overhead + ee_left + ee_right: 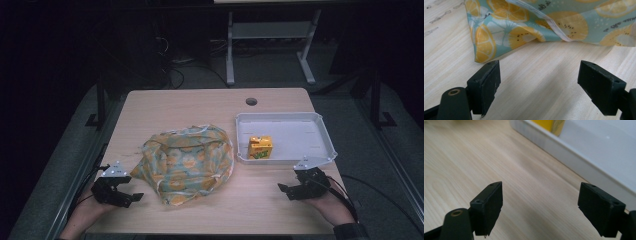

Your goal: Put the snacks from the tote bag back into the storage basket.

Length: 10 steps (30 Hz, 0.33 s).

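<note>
Wooden table (pixel 210 102) (dim room), white tray (pixel 320 131).

Cloth bag (pixel 186 161) on table (pixel 200 102) centre-left; tray (pixel 300 131) to its right; carton (pixel 260 147) in tray's near-left corner.

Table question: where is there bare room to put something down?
Bare wood lies along the far edge behind the citrus-print bag, and along the near edge between the left tool and right tool. The white tray crowds the right side.

Crumpled citrus-print cloth (pixel 186 162) on table (pixel 200 105); carton (pixel 260 147) (yellow) in white tray (pixel 300 117)
</note>
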Tool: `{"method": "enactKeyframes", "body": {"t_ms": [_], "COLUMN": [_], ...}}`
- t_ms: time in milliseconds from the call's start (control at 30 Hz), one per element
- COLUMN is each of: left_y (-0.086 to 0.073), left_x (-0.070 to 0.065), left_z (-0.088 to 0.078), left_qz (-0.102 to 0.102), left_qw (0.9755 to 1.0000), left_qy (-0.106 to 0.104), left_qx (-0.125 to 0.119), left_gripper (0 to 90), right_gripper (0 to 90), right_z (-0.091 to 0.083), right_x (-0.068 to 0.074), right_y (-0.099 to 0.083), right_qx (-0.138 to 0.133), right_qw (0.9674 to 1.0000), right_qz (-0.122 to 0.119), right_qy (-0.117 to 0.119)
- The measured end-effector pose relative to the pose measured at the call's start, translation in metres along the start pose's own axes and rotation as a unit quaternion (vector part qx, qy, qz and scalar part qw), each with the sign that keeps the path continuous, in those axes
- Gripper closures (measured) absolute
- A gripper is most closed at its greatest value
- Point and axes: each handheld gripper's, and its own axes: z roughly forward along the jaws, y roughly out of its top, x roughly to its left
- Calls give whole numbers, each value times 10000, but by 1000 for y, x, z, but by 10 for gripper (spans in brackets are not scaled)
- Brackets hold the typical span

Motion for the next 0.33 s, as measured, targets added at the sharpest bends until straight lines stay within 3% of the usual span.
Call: {"method": "enactKeyframes", "body": {"t_ms": [133,333], "left_y": [-1,-1], "left_x": [0,0], "left_z": [1,1], "left_qz": [10,12], "left_qw": [10000,10000], "left_qy": [16,23], "left_qx": [28,17], "left_gripper": [182,182], "right_gripper": [173,166], "right_z": [6,5], "right_x": [0,0], "right_y": [-1,-2], "right_qx": [143,74], "right_qw": [9998,9999], "right_qz": [-76,-77], "right_qy": [-91,-120]}}
